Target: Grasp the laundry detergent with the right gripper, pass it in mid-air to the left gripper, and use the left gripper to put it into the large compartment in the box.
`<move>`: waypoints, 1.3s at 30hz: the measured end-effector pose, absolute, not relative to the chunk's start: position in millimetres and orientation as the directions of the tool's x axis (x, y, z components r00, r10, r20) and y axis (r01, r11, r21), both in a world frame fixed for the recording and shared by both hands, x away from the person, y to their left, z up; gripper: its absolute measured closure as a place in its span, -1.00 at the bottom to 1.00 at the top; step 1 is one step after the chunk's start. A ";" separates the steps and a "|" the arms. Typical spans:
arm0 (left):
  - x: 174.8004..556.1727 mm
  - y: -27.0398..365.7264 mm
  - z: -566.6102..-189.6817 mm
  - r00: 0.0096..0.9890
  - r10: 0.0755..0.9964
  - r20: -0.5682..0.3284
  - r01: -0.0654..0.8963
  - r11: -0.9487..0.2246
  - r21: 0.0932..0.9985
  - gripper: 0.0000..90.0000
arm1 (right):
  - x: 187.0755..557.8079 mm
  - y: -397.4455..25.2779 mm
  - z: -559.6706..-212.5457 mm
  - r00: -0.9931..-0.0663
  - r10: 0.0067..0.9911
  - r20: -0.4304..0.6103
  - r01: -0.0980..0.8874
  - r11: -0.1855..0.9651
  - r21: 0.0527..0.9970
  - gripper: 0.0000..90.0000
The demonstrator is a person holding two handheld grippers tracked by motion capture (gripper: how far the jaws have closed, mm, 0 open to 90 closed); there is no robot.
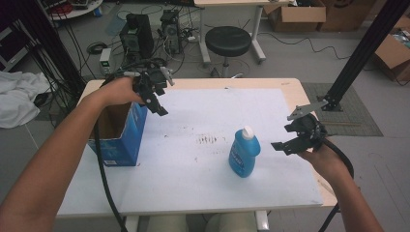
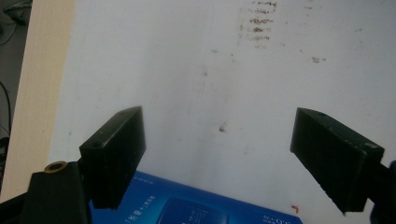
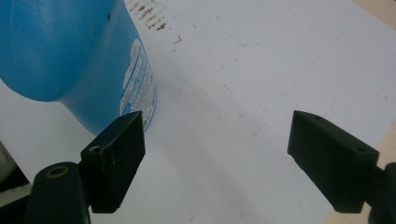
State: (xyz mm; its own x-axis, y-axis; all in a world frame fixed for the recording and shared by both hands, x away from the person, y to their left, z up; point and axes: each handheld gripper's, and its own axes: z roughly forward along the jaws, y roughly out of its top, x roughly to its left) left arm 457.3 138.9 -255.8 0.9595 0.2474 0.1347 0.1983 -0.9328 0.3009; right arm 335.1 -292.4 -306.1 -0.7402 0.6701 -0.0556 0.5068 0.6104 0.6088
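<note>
A blue bottle (image 1: 244, 155) with a white cap stands upright near the right gripper (image 1: 284, 140), both grippers' fingers spread.

Your counter (image 1: 290, 87) is pale wood, nearly covered by a white sheet (image 1: 193, 179) with dark scuff marks (image 1: 208, 139) near its middle. On the sheet you have a blue bottle (image 1: 243, 153) with a white cap standing upright right of centre, and an open blue box (image 1: 121, 130) at the left edge.
</note>
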 end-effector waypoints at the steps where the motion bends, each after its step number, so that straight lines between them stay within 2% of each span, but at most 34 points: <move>1: 456.7 139.5 -257.6 0.960 0.246 0.134 0.197 -0.933 0.302 -0.58 | 333.7 -292.8 -308.7 -0.737 0.674 -0.059 0.504 0.605 0.617 -0.59; 12: 456.0 138.7 -261.8 0.960 0.249 0.130 0.200 -0.931 0.306 -0.58 | 315.6 -304.5 -340.6 -0.637 0.770 -0.038 0.497 0.447 0.744 -0.60; 25: 456.0 134.8 -268.5 0.960 0.252 0.120 0.204 -0.927 0.314 -0.58 | 293.1 -306.7 -363.0 -0.563 0.826 -0.033 0.461 0.347 0.817 -0.64; 39: 455.6 130.3 -271.8 0.963 0.243 0.118 0.198 -0.931 0.308 -0.58 | 270.0 -300.7 -378.3 -0.531 0.847 -0.005 0.417 0.267 0.869 -0.67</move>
